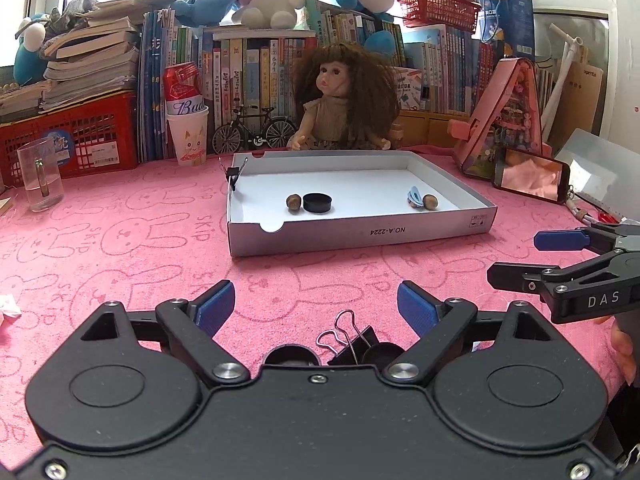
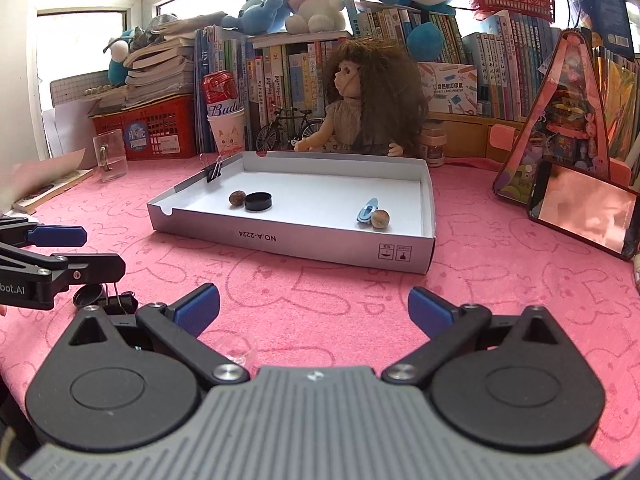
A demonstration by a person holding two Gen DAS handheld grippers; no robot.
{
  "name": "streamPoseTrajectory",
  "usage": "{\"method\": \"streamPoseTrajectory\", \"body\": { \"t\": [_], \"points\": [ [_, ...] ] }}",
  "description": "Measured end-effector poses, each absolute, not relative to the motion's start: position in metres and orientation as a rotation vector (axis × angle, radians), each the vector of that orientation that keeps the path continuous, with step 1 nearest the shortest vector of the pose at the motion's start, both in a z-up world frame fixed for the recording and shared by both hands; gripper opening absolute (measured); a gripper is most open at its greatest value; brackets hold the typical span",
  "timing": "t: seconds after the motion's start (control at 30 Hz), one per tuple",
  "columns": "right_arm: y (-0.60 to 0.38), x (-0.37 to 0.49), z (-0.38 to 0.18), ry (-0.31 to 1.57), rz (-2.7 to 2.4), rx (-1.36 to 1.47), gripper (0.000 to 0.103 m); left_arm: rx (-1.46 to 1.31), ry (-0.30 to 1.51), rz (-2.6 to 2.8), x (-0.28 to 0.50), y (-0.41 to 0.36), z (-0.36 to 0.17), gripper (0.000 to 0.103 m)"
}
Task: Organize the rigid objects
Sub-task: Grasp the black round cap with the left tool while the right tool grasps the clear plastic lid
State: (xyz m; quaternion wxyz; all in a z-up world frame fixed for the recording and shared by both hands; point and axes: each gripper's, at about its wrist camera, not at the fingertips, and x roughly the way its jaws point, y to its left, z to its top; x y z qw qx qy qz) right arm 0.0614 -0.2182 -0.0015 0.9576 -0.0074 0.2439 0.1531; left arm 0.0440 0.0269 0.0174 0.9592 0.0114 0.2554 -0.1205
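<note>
the left gripper (image 1: pixel 316 308) hangs over the near edge of the pink tablecloth (image 1: pixel 120 240), its blue pads spread wide with nothing gripped; a black binder clip (image 1: pixel 348 342) and a small black cap (image 1: pixel 382 352) lie on the cloth just between and behind the fingers. the right gripper (image 2: pixel 314 306) is likewise wide open and empty. toward the far edge sits a white box lid (image 2: pixel 340 246) holding two nuts, a black round cap (image 2: pixel 258 201), a blue clip (image 2: pixel 367 211), and another binder clip (image 2: pixel 214 172) clamped on its left wall.
</note>
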Motion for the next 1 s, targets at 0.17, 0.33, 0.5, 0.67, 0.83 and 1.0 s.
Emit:
{"method": "streamPoseTrajectory", "body": {
  "t": [0.17, 0.33, 0.5, 0.67, 0.83, 1.0],
  "points": [
    [-0.216, 0.056, -0.007, 0.501, 0.312, -0.027, 0.103, 0.018, 0.526, -0.240, 0.038, 0.031, 0.012, 0.088],
    [-0.215, 0.051, -0.011, 0.500, 0.312, -0.036, 0.103, 0.018, 0.528, -0.240, 0.033, 0.033, 0.008, 0.088],
    [-0.214, 0.048, -0.014, 0.506, 0.314, -0.037, 0.103, 0.029, 0.536, -0.238, 0.026, 0.034, 0.001, 0.088],
    [-0.212, 0.045, -0.016, 0.505, 0.315, -0.051, 0.103, 0.035, 0.553, -0.226, 0.025, 0.034, -0.003, 0.087],
    [-0.207, 0.043, -0.017, 0.506, 0.320, -0.071, 0.103, 0.025, 0.570, -0.221, 0.026, 0.037, -0.004, 0.081],
    [-0.203, 0.043, -0.016, 0.501, 0.336, -0.087, 0.103, 0.018, 0.582, -0.220, 0.027, 0.039, -0.006, 0.073]
  ]
}}
